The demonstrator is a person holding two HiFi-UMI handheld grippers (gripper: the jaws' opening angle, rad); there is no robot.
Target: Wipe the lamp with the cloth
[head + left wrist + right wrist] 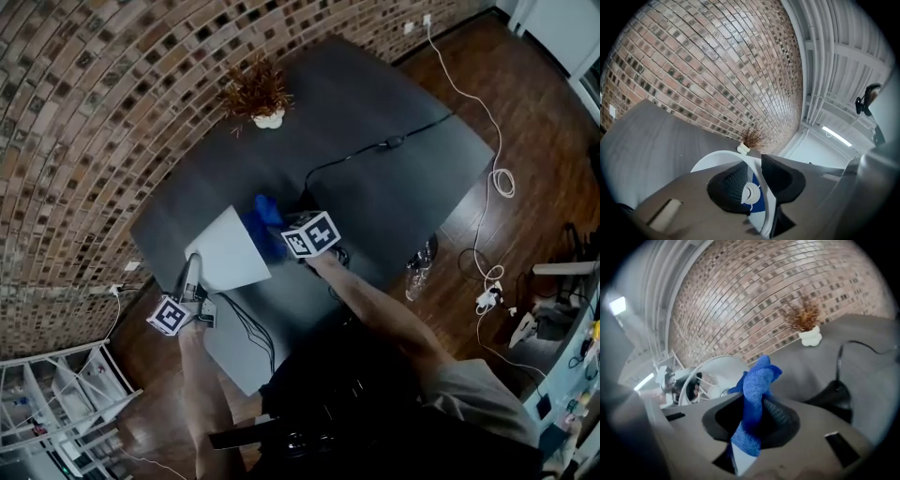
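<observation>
Two grippers meet at the white lamp (230, 251), which sits on the dark table (375, 112). The left gripper (757, 176) has its jaws pinched on the rim of the lamp's shade. The right gripper (757, 411) is clamped on the blue cloth (757, 380), which is bunched just beside the shade's edge.

We're looking steeply down from head height on the whole table (394, 178), while the camera on the left hand-held gripper (193, 272) and the one on the right hand-held gripper (279, 234) sit low and close, facing the brick wall (717, 70), both sharing the lampshade (713, 159) and dried plant (802, 315).
</observation>
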